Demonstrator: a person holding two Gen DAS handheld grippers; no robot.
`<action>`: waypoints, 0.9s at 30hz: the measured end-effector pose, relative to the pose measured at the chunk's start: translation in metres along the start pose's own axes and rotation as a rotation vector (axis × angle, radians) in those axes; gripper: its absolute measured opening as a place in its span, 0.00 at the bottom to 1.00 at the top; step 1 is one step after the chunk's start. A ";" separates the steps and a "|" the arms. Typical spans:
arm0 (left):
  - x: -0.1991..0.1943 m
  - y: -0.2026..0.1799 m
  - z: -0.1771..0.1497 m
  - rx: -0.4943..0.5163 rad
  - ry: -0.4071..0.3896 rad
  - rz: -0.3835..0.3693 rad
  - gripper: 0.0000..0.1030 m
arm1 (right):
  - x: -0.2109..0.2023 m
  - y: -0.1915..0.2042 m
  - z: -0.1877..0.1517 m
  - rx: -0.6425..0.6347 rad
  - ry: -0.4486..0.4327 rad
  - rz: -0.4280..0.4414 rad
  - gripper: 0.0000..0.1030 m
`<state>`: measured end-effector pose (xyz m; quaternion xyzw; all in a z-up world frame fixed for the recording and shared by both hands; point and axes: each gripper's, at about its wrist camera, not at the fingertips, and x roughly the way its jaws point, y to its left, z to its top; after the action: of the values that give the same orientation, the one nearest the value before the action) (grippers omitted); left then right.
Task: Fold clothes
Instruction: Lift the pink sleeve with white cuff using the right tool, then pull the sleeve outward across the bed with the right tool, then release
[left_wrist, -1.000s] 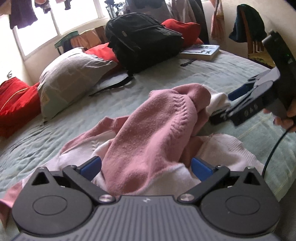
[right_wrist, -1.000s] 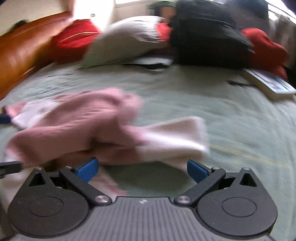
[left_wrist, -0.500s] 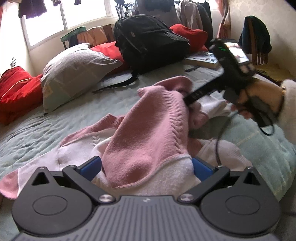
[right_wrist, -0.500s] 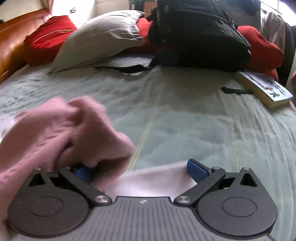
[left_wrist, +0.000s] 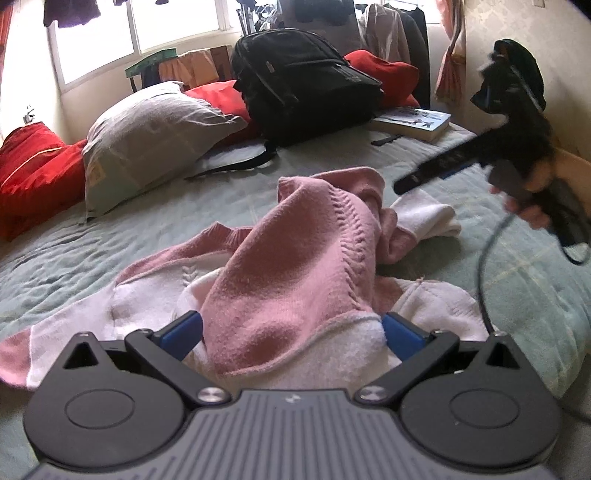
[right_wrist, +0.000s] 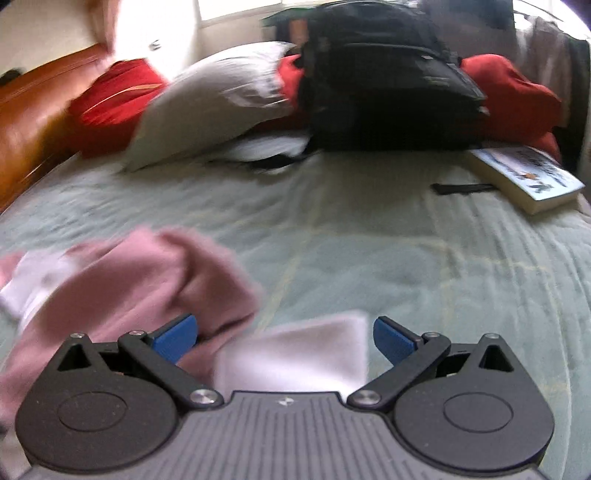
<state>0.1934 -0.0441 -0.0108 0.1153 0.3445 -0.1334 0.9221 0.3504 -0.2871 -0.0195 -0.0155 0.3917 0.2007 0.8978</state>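
— Half a second back my right gripper (left_wrist: 402, 183) had its tips against the top of the pink sweater (left_wrist: 295, 273); it has now pulled up and away, and hangs in the air above the white cuff (left_wrist: 428, 218).

— Is it carrying anything?

— No. From its own camera the blue pads (right_wrist: 173, 336) stand wide apart, with the white cuff (right_wrist: 295, 354) lying loose between them and the pink knit (right_wrist: 122, 295) bunched to the left, touching the left pad. That view is blurred, so I can't say more.

— And your left gripper (left_wrist: 291, 328)?

— Low and close to the near edge of the sweater. Its fingers (left_wrist: 183, 329) are spread wide, and a heaped fold of pink cloth with a white band sits between them. I can't tell whether the pads touch the cloth.

— Where does the garment lie?

— On the pale green bedspread (left_wrist: 129, 236), crumpled, one sleeve trailing to the left. Well behind it sit a grey pillow (left_wrist: 147, 136), red cushions (left_wrist: 33, 166), a black backpack (left_wrist: 303, 96) and a book (left_wrist: 413, 122).

— Who holds the right tool?

— A hand (left_wrist: 539, 199) wrapped round its handle, cable (left_wrist: 484, 273) dangling below.
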 end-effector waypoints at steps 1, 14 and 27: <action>0.000 0.000 -0.001 -0.002 0.003 0.002 0.99 | -0.002 0.006 -0.005 -0.016 0.009 0.011 1.00; -0.010 0.002 -0.010 -0.015 0.012 0.013 0.99 | 0.042 0.079 -0.027 -0.266 0.049 -0.043 1.00; -0.010 0.004 -0.007 -0.027 -0.014 -0.007 0.99 | 0.059 0.005 0.010 0.002 0.018 -0.078 1.00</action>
<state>0.1830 -0.0364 -0.0085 0.1008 0.3400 -0.1327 0.9256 0.3917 -0.2599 -0.0539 -0.0317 0.3990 0.1648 0.9015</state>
